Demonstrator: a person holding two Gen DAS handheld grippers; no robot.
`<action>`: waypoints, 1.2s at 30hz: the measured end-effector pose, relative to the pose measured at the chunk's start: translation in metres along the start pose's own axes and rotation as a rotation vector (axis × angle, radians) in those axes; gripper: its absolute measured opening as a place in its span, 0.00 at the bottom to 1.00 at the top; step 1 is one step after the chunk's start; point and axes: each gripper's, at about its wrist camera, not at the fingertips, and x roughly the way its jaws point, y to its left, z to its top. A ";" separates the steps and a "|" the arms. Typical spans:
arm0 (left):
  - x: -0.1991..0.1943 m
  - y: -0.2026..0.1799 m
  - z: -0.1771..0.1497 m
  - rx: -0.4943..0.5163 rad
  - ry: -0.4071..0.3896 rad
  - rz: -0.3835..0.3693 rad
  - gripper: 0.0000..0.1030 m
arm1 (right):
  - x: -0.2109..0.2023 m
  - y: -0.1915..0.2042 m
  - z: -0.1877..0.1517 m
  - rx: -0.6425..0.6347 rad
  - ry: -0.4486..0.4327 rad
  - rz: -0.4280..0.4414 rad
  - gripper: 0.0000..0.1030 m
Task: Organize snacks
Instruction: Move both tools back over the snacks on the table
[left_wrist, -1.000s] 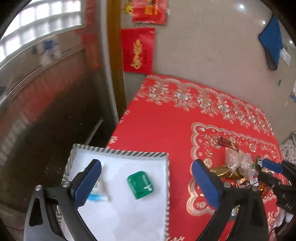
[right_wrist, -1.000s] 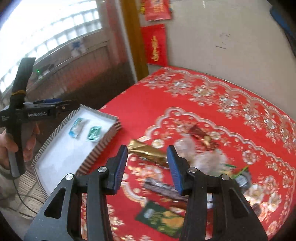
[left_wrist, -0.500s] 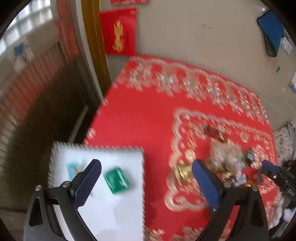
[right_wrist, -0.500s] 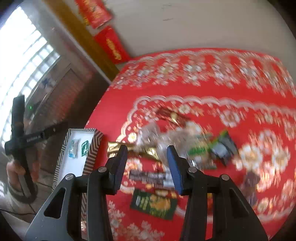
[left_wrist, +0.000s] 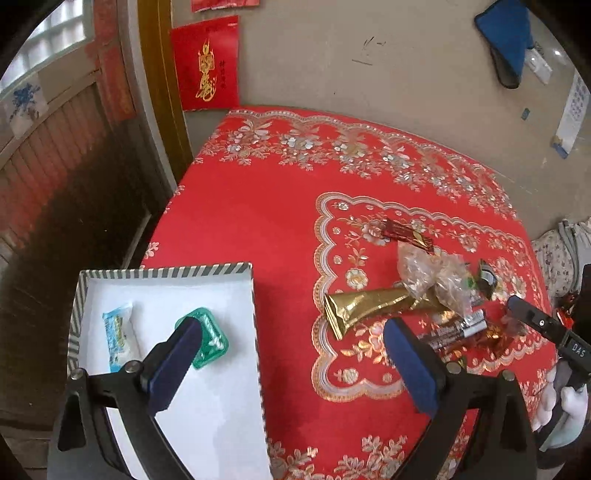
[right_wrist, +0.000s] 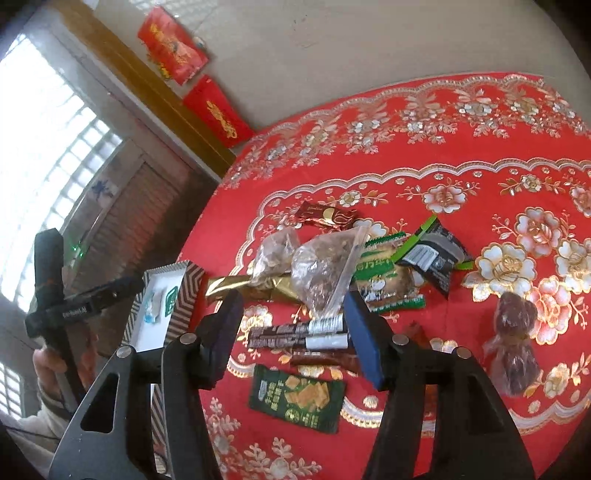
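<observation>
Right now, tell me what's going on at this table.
A person is sorting snacks with two handheld grippers. The left gripper and the right gripper are both open and empty. Two small packets lie in the white box; the rest, such as the gold packet and the green cracker pack, lie on the red tablecloth.

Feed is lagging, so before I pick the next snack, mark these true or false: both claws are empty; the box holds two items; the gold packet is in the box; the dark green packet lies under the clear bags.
1. Both claws are empty. True: left claw and right claw are open, holding nothing.
2. The box holds two items. True: a green candy and a blue-white sachet.
3. The gold packet is in the box. False: it lies on the red cloth.
4. The dark green packet lies under the clear bags. False: it lies apart, nearer the camera.
</observation>
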 end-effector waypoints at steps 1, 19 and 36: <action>-0.006 -0.001 -0.004 0.000 -0.017 -0.012 0.97 | -0.005 0.002 -0.003 -0.006 -0.013 -0.013 0.56; -0.015 -0.115 -0.069 0.190 0.028 -0.142 0.97 | -0.142 0.043 -0.105 -0.084 -0.194 -0.069 0.73; 0.076 -0.171 -0.050 0.515 0.154 -0.234 0.93 | -0.106 -0.019 -0.099 0.056 -0.124 -0.091 0.73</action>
